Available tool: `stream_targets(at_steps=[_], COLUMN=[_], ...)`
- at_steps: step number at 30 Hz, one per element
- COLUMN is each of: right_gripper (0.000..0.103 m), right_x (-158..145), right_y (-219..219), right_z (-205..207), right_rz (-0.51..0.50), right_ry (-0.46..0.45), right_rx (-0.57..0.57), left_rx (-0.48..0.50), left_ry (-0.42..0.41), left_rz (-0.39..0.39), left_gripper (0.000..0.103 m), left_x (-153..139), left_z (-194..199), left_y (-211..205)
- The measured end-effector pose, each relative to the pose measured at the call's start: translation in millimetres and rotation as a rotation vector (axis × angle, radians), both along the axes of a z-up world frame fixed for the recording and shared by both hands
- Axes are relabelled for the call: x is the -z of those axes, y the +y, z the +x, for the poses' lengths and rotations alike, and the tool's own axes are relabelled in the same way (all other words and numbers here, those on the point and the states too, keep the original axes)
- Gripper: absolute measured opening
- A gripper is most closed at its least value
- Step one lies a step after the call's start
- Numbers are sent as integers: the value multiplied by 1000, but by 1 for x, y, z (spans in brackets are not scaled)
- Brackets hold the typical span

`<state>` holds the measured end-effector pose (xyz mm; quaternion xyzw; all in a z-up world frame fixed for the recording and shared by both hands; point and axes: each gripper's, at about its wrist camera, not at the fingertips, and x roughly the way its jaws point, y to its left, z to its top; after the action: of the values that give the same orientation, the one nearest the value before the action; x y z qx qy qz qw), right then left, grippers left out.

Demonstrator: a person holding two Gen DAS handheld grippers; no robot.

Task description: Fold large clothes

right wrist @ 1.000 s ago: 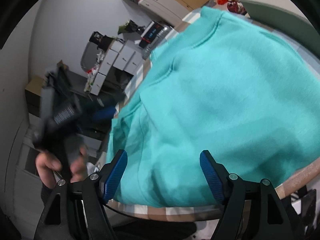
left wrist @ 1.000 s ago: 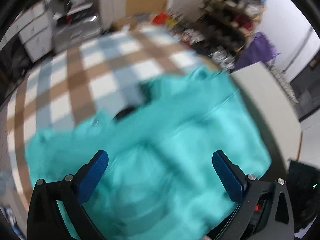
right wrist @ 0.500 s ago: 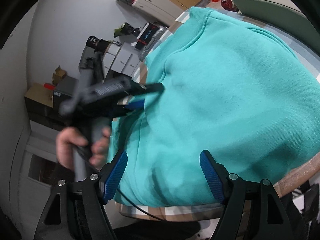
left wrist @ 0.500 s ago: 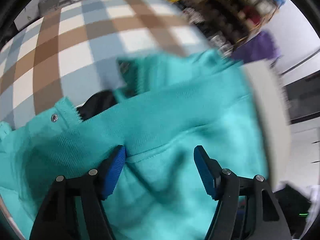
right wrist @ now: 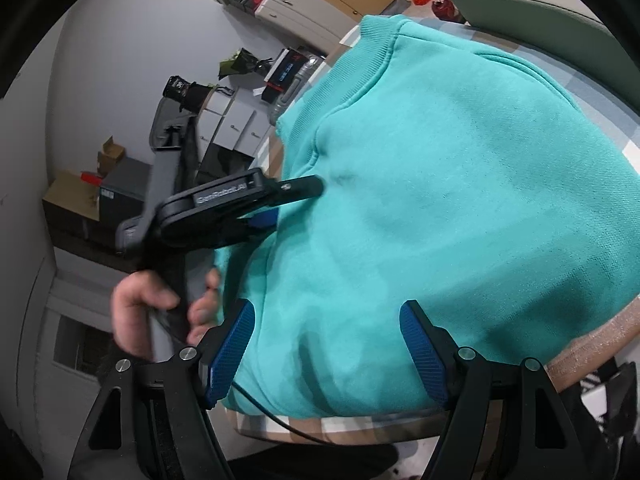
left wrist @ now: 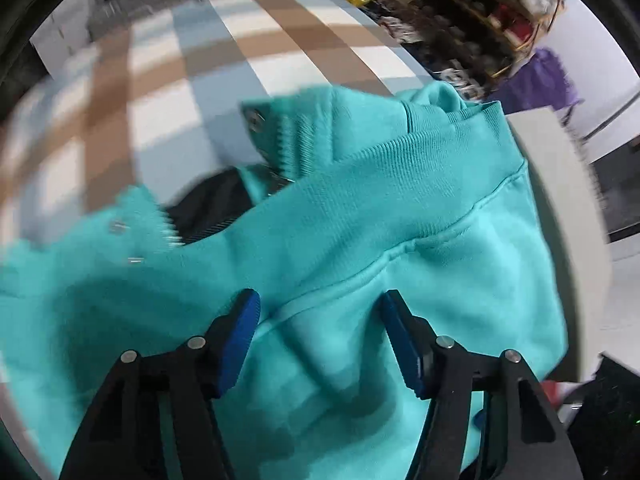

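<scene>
Jaws of left gripper (left wrist: 320, 320) had just been closing, w/ ribbed hem of turquoise fleece sweatshirt (left wrist: 420, 216) between, not yet pinched; right gripper (right wrist: 326, 338) gaped over it.

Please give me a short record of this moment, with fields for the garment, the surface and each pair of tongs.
garment: teal sweatshirt, bunched, ribbed band on top
surface: checked tablecloth
left tongs: over the seam below the ribbed band; jaws have just been closing, fabric between them, no clamp visible
right tongs: open above the sweatshirt's near edge, holding nothing
</scene>
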<state>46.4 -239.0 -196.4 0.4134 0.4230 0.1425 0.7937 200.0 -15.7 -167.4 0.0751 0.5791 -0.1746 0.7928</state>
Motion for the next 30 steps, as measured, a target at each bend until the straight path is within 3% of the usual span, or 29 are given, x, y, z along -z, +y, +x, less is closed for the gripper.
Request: stream_targets(at_steps=[3,5,7,11,13,15,16,17,19,23,27,30], right_gripper=[76,76,76,76,76,76,76,76,76,76,76,89], right_x=[-1,-1,-1,-1,-1,-1,1,2,2,-8,-26,-31], right_y=[1,0,0,2,4,7,8,8,8,1,-19,-31], right_z=[-1,-1,-1,0,0,1,2,2,3,-9,-49,-72], right_rz=[0,-3,-8,-26,-48,-65,-70,-72,-81,-91,-91,-151], right_ry=[-9,-15,-10,-3,-5,1,9,13,12,-26,-83,-31], right_rx=[-4,-3,-3,-1,-4,-5,-3,0,6,37,64,128], left_rx=[73,93,76,16,-6,-2,-16,-52,-66,-41,-84,-87], left_ry=[-230,-372,-435,-331,-311,-319,-362,-353,-276,-276,-229,-194], left_rz=[129,151,123,8,69,138,119,103,44,-34,-144,-191], left_gripper=[58,58,58,59,60,80,86,96,97,98,97,97], left_x=[-33,-48,-55,-36,-9,18,30,27,22,15,3,11], left_z=[-49,-85,-116,-130,-139,-137,-136,-130,-116,-116,-120,-116], left_y=[-11,-11,-3,14,19,15,21,25,33,42,53,56])
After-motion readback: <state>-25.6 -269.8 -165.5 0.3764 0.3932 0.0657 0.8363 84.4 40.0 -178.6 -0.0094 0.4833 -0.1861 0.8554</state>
